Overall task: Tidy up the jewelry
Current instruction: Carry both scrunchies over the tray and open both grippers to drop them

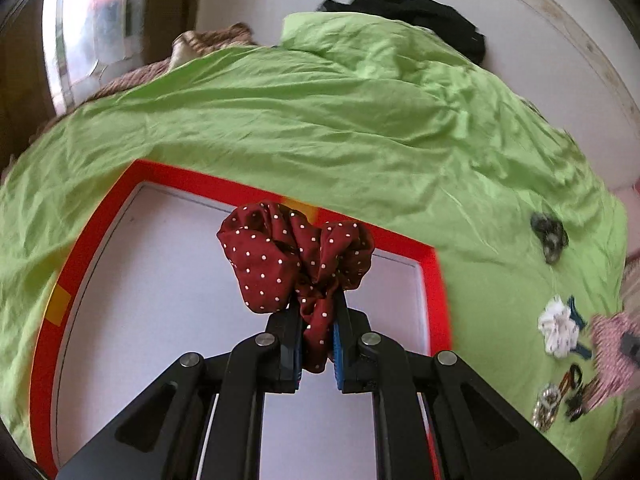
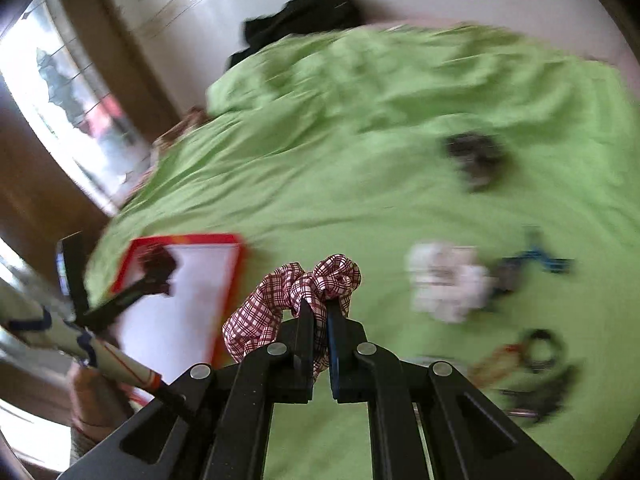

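My left gripper (image 1: 317, 312) is shut on a dark red scrunchie with white dots (image 1: 292, 256), which hangs over the white inside of a red-rimmed box (image 1: 438, 280). My right gripper (image 2: 319, 306) is shut on a red-and-white checked scrunchie (image 2: 288, 296) above the green sheet (image 2: 360, 208). In the right wrist view the box (image 2: 234, 300) lies to the left, with the left gripper (image 2: 160, 270) and its scrunchie over it. On the sheet to the right lie a white scrunchie (image 2: 444, 284), a blue clip (image 2: 536, 258) and a dark scrunchie (image 2: 476, 156).
A heap of hair ties and small jewelry (image 1: 560, 396) lies at the sheet's right edge. Black cloth (image 1: 416, 12) sits at the far side by the white wall. A window (image 2: 72, 100) is to the left. A hand (image 2: 96, 400) holds the left tool.
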`<action>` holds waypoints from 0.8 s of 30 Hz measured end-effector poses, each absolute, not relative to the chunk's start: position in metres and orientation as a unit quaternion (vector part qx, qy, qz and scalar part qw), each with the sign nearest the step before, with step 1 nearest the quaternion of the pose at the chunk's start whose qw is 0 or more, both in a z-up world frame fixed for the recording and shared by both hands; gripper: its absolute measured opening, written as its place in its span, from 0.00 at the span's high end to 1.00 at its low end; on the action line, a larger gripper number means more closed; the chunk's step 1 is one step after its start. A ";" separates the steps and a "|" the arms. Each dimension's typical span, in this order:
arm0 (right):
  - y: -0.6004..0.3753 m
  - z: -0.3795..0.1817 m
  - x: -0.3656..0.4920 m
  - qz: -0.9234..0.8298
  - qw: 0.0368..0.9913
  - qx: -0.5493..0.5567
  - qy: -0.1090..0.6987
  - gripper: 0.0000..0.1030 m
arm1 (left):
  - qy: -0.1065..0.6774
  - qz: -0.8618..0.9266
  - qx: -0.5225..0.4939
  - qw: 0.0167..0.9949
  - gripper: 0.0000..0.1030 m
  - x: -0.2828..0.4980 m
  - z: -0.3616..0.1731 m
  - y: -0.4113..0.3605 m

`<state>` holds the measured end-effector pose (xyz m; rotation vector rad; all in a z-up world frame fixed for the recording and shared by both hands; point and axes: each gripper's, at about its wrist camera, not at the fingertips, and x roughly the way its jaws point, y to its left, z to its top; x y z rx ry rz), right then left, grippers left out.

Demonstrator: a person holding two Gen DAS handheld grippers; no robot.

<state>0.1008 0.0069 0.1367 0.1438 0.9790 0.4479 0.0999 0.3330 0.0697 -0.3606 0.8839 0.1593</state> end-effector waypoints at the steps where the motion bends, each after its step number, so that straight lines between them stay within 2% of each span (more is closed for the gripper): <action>1: 0.024 0.132 0.105 0.223 0.852 0.067 0.468 0.94 | 0.425 0.084 -0.180 0.883 0.89 0.101 0.068 0.341; 6: 0.108 0.105 0.126 0.270 0.826 0.068 0.489 0.94 | 0.418 0.098 -0.212 0.878 0.89 0.107 0.063 0.373; 12: 0.178 0.074 0.153 0.263 0.830 0.001 0.491 0.94 | 0.416 0.109 -0.231 0.873 0.86 0.113 0.058 0.395; 15: 0.187 0.062 0.165 0.245 0.833 -0.009 0.496 0.88 | 0.413 0.107 -0.240 0.872 0.81 0.114 0.058 0.400; 16: 0.187 0.059 0.171 0.241 0.833 -0.009 0.498 0.82 | 0.412 0.106 -0.241 0.872 0.74 0.114 0.059 0.400; 17: 0.187 0.058 0.173 0.237 0.832 -0.008 0.501 0.68 | 0.409 0.104 -0.242 0.874 0.67 0.113 0.061 0.400; 18: 0.185 0.058 0.174 0.236 0.832 -0.004 0.503 0.60 | 0.406 0.101 -0.243 0.875 0.63 0.112 0.062 0.400; 19: 0.180 0.061 0.173 0.237 0.833 0.006 0.500 0.47 | 0.402 0.099 -0.243 0.877 0.58 0.111 0.064 0.399; 20: 0.176 0.065 0.170 0.239 0.836 0.016 0.495 0.38 | 0.399 0.097 -0.245 0.878 0.55 0.109 0.067 0.399; 24: 0.158 0.073 0.146 0.230 0.839 0.012 0.493 0.36 | 0.389 0.083 -0.260 0.880 0.48 0.102 0.073 0.398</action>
